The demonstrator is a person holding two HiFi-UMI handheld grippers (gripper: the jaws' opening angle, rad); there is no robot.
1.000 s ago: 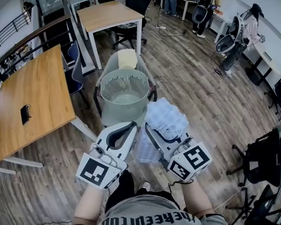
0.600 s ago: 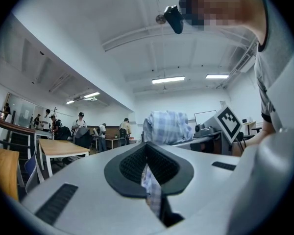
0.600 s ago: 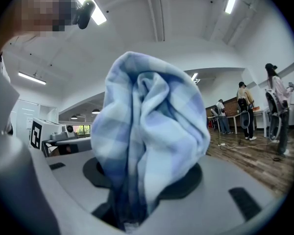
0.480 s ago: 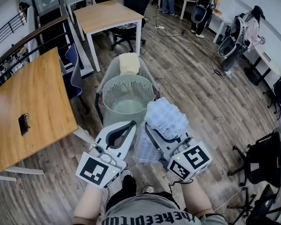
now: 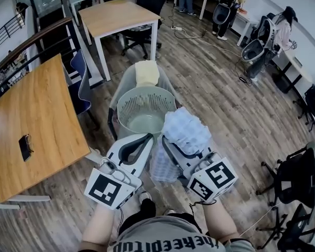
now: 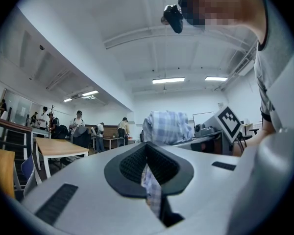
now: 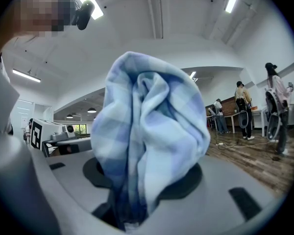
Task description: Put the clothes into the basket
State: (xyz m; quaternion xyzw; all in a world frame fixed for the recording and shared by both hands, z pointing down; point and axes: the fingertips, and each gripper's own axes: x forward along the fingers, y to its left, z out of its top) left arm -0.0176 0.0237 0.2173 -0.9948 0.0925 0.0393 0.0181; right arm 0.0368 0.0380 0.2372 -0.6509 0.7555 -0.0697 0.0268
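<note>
A light blue checked garment is bunched up between my two grippers at waist height. My right gripper is shut on its thick bundle, which bulges over the jaws in the right gripper view as the checked garment. My left gripper is shut on a thin edge of the same cloth, which hangs between them. The pale green perforated basket stands on the floor just ahead of both grippers, with a yellowish cloth on the seat behind it.
A wooden table with a dark phone stands at the left, another table farther back. A blue chair is beside the basket. Office chairs and people are at the right.
The basket and tables have drawn closer in the head view as I move forward. Both grippers keep the same hold on the garment.
</note>
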